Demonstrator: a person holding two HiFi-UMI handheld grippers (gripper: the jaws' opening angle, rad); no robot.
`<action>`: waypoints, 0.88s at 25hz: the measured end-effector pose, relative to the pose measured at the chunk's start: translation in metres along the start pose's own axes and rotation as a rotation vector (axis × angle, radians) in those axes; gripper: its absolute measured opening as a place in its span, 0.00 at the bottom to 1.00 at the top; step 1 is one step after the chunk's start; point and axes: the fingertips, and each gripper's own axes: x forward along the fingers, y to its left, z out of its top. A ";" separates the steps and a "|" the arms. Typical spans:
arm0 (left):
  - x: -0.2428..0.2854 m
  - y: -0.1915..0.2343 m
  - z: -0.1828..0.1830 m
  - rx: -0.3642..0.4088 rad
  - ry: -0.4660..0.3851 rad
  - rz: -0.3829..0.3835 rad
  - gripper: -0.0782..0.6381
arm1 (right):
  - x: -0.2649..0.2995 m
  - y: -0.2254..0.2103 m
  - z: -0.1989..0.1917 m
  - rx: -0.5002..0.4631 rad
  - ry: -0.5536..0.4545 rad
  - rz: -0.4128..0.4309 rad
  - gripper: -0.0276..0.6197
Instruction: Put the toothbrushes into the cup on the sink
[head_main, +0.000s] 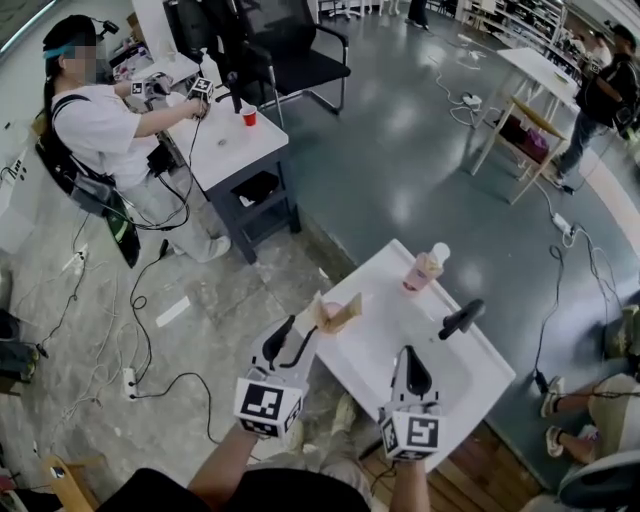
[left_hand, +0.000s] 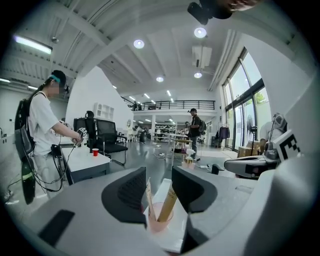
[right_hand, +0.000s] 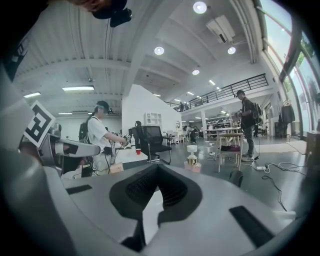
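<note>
Our left grey two-jaw gripper (left_hand: 159, 186) stands spread, pinching nothing. We list the translucent pink plastic cup (left_hand: 161, 224), tan flat toothbrushes (left_hand: 168, 202) upright inside, just beyond its jaws on the white sink (head_main: 372, 300). Our right gripper (right_hand: 157, 192): pressed together, empty.

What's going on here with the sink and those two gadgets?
A person holds a two-jaw gripper in each hand over a white sink. Two wrapped toothbrushes already stand in the pink cup at the sink's left edge. The left gripper is open, with the cup just beyond its jaws and not gripped. The right gripper is shut and empty. A black faucet and a pump bottle sit untouched.
</note>
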 end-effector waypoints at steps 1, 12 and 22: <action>-0.006 -0.002 0.004 0.002 -0.008 -0.008 0.33 | -0.005 0.002 0.002 -0.004 -0.008 -0.003 0.04; -0.073 -0.014 0.033 0.031 -0.103 -0.072 0.27 | -0.067 0.039 0.037 -0.040 -0.090 -0.071 0.04; -0.134 -0.015 0.046 0.053 -0.140 -0.139 0.21 | -0.118 0.080 0.049 -0.070 -0.139 -0.121 0.04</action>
